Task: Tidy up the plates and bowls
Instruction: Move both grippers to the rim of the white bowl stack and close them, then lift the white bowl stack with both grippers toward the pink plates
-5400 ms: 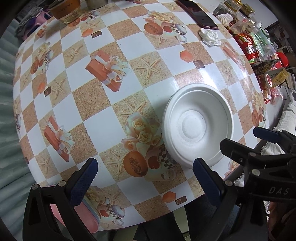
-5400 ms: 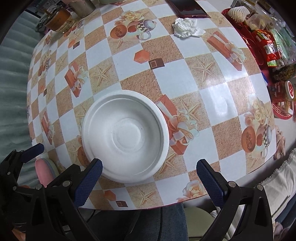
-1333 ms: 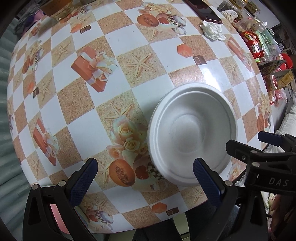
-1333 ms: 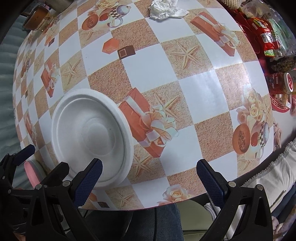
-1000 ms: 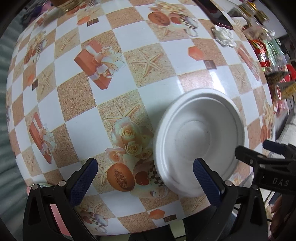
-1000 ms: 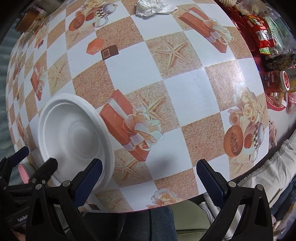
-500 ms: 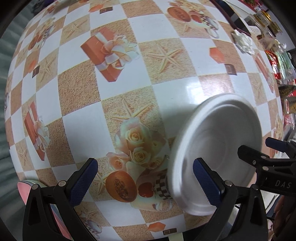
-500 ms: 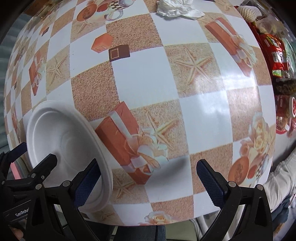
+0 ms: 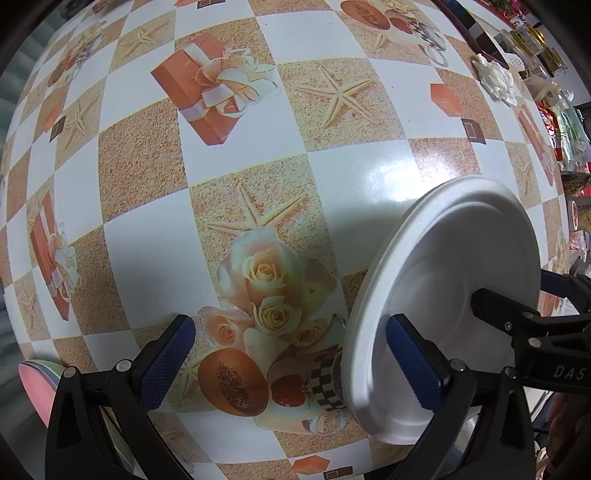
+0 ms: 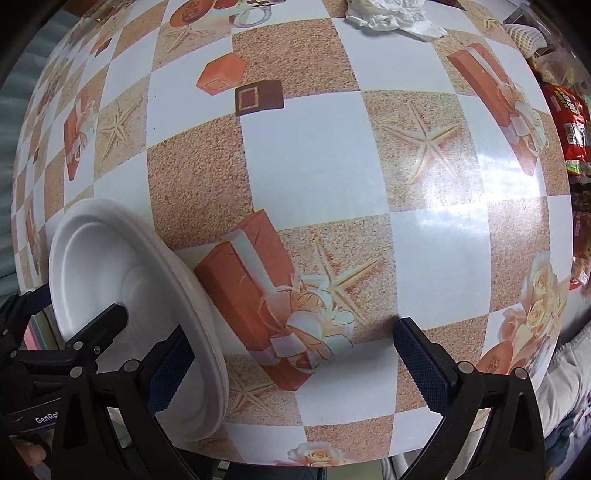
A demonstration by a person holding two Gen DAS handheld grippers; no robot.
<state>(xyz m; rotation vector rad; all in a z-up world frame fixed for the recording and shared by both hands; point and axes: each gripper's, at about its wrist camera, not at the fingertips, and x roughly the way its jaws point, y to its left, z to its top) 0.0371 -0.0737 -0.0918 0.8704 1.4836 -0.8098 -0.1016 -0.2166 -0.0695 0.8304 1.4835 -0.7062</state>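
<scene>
White round foam plate (image 9: 454, 280) sits tilted w/ its far rim raised off the checkered gift-box-and-starfish tablecloth (image 9: 325, 184), near the tablecloth's front edge. Left gripper (image 9: 291, 354): blue-padded fingers spread wide, right-side pad just in front of the plate's hollow face, not pinching it. Right gripper (image 10: 291, 354): also spread; its left finger looks to be under the plate's rim, nothing pinched. Crumpled white tissue (image 10: 391, 14) lies at the tablecloth's far edge, well apart from the plate.
</scene>
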